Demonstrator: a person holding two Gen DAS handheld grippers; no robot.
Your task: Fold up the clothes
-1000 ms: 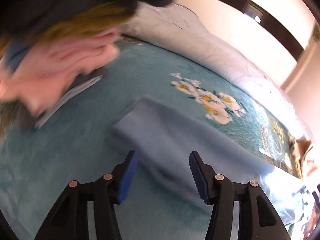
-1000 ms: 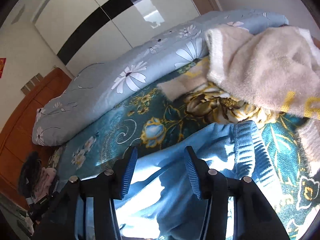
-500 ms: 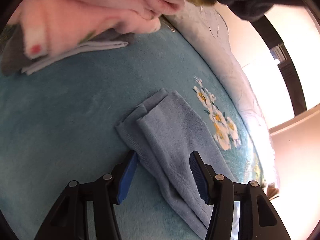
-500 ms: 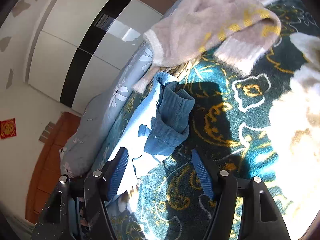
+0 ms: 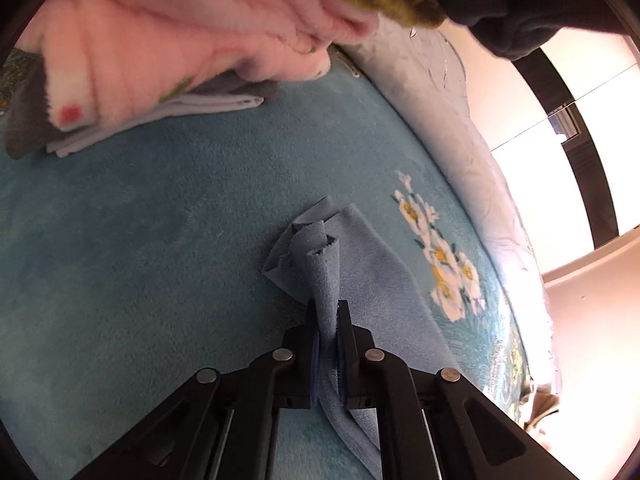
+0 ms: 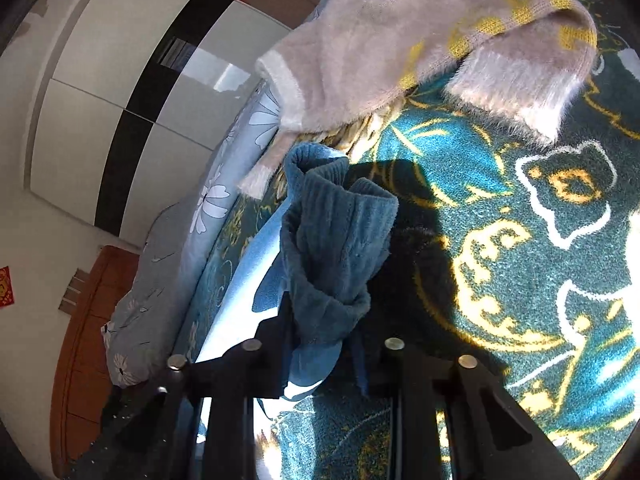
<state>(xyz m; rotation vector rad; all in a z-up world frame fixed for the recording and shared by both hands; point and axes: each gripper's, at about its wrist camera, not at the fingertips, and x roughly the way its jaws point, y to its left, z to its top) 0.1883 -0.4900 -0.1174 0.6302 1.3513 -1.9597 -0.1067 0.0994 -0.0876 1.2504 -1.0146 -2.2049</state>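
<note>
Both grippers have just clamped onto the blue fleece trousers on the bed

The teal floral blanket [image 5: 160, 240] bears the blue fleece trousers [image 5: 384, 280], lying long across it; half a second ago both pairs of jaws stood apart over flat cloth. Now the left gripper [image 5: 328, 320] pinches a bunched cuff end and the right gripper [image 6: 320, 336] is closed on the ribbed waistband, each end raised, so a lengthwise fold looks to be under way

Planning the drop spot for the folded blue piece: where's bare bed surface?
Free: plain teal blanket left of the blue garment, below the pink pile. Smaller patterned patch right of the garment's ribbed end, below the fuzzy sweater. Crowded along the pillow side.
</note>
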